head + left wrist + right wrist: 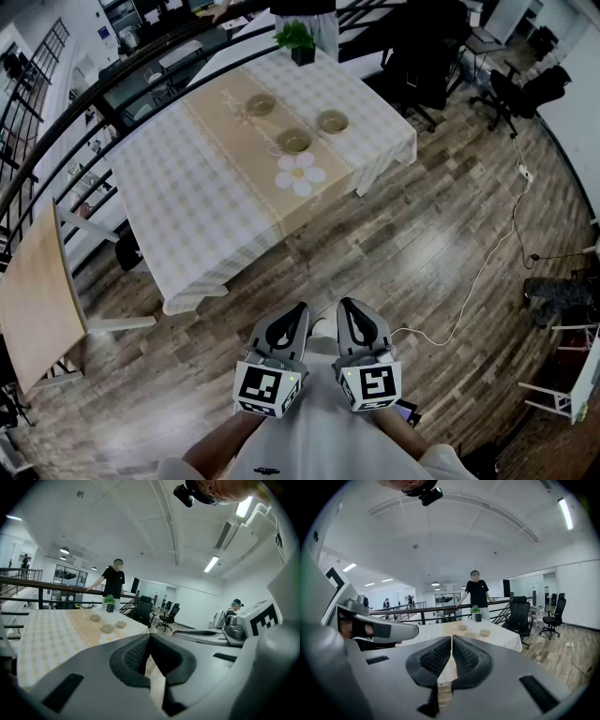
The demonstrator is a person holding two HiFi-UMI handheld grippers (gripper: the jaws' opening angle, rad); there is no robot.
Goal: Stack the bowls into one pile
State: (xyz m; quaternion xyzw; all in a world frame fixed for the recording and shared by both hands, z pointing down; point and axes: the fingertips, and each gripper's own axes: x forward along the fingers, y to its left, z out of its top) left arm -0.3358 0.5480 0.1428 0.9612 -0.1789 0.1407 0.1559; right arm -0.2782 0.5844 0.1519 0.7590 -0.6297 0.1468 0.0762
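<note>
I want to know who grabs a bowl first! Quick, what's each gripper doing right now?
Left gripper: closed, holding nothing.
Right gripper: closed, holding nothing.

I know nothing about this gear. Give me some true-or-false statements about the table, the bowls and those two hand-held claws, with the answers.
1. The three bowls are stacked in one pile. False: each sits apart from the others on the table.
2. The left gripper and the right gripper are both shut and hold nothing. True.
3. The left gripper touches a bowl. False: both grippers are held well short of the table, over the wooden floor.
4. A potted plant stands at the table's far end. True.
5. A daisy-shaped mat lies beside the nearest bowl. True.
</note>
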